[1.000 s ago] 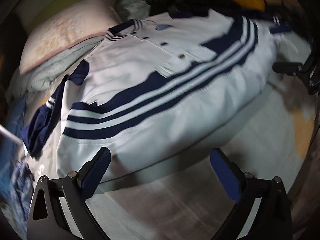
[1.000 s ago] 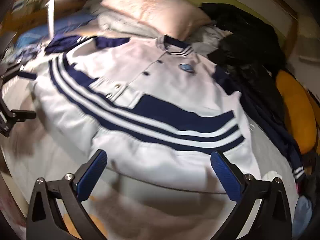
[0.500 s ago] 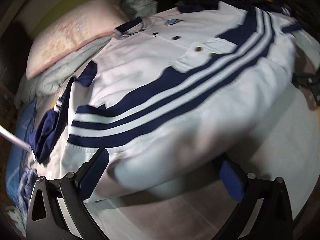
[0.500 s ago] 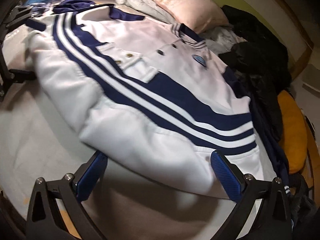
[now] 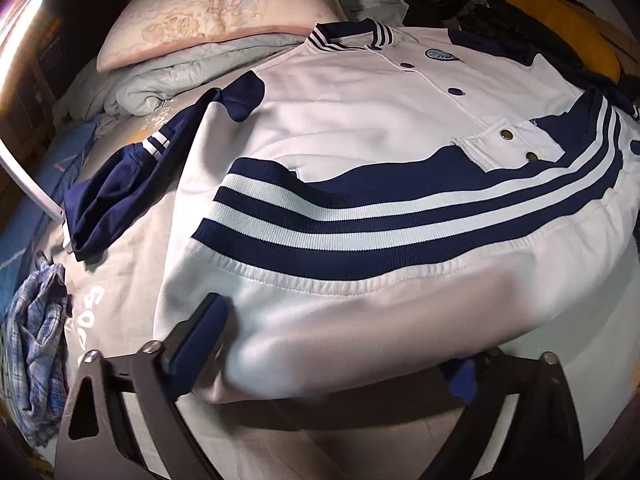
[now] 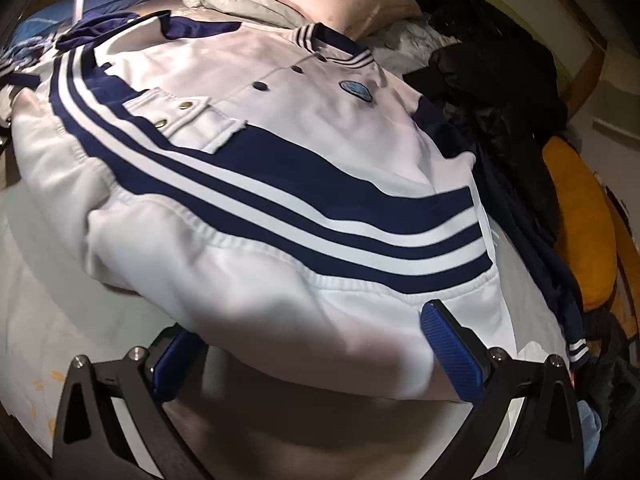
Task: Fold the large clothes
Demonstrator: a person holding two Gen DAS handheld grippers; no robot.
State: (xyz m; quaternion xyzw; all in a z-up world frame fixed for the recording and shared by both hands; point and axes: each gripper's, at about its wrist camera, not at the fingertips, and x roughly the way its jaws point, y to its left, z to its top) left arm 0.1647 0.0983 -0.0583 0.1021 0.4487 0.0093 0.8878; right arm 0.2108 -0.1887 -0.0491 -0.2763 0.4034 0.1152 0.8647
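A large white jacket (image 5: pixel 360 128) with navy stripes, snap buttons and a striped collar lies spread on a bed, collar away from me. It also fills the right wrist view (image 6: pixel 280 128). Its near edge is a folded bulge. My left gripper (image 5: pixel 332 344) is open, its jaws wide apart around the bulge near the jacket's left corner. My right gripper (image 6: pixel 316 344) is open too, with the folded edge lying between its blue pads (image 6: pixel 452 348) near the right corner. A navy sleeve (image 5: pixel 116 184) hangs out to the left.
A pink pillow (image 5: pixel 216 8) and a grey quilt (image 5: pixel 168 80) lie beyond the collar. Dark clothes (image 6: pixel 492 64) and an orange cushion (image 6: pixel 580 220) are heaped at the right. A blue plaid cloth (image 5: pixel 36 336) lies at the left. A white lamp arm (image 5: pixel 24 176) crosses the left edge.
Both grippers have moved forward to the jacket's near edge, so the fold now sits between their open jaws. The jacket's near edge has bunched up higher.
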